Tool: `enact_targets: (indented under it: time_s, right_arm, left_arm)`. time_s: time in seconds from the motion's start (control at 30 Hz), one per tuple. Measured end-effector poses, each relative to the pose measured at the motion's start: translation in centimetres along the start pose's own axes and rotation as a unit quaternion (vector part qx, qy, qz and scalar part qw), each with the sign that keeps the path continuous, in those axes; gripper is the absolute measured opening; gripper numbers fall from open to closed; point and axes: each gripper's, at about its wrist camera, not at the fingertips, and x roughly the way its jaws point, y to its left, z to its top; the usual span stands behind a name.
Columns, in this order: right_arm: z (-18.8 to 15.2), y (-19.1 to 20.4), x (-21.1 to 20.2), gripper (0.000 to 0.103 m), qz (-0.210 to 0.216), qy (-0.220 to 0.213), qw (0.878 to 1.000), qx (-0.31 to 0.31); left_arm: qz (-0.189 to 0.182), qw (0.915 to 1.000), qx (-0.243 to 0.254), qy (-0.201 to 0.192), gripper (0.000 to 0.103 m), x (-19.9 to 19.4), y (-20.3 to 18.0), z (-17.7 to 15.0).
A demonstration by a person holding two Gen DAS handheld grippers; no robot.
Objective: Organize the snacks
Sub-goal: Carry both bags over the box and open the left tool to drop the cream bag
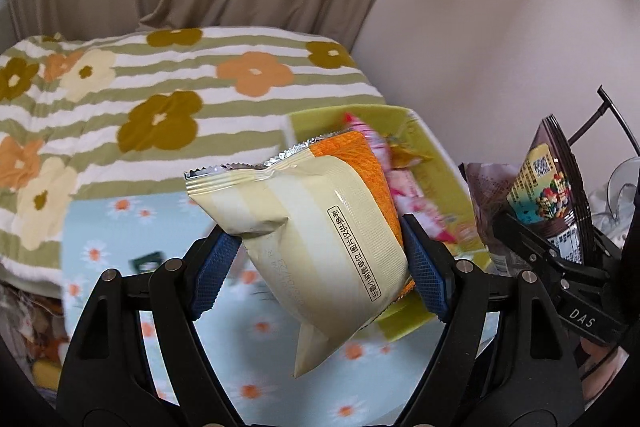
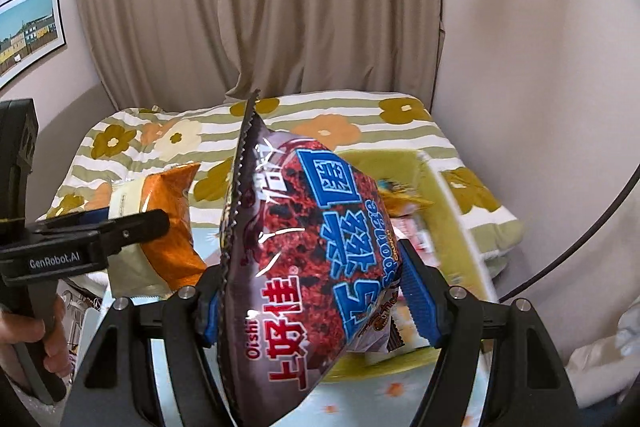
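Note:
In the left wrist view my left gripper (image 1: 320,263) is shut on a cream and orange snack bag (image 1: 320,219), its blue pads pressing both sides, and the bag hangs tilted above the table. My right gripper (image 2: 316,295) is shut on a dark brown and red Oishi bag with blue letters (image 2: 304,247), held upright in the air. Each wrist view shows the other gripper too: the right gripper (image 1: 536,231) with its dark bag (image 1: 548,183), and the left gripper (image 2: 152,223) with its orange bag (image 2: 172,223). Behind both bags stands a yellow-green box (image 1: 436,167) (image 2: 400,163) holding pink snack packs (image 1: 404,183).
A light blue daisy tablecloth (image 1: 132,227) covers the table below. Beyond it lies a bed with a striped floral quilt (image 1: 160,83), then beige curtains (image 2: 320,7). A hand (image 2: 28,339) grips the left handle. A thin black stand (image 2: 600,227) curves along the right wall.

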Motion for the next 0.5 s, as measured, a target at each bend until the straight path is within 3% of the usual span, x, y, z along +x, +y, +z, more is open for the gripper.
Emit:
enact_targets:
  time_s: [0.2, 0.5]
  right_arm:
    - [0.5, -5.5, 0.9, 0.068, 0.017, 0.014, 1.000, -0.010]
    - [0.2, -9.9, 4.0, 0.068, 0.048, 0.052, 0.997, -0.011]
  left_arm:
    - [0.005, 0.9999, -0.009, 0.012, 0.077, 4.0, -6.3, -0.3]
    - [0.023, 0.9988, 0.004, 0.044, 0.077, 9.0, -10.1, -1.7]
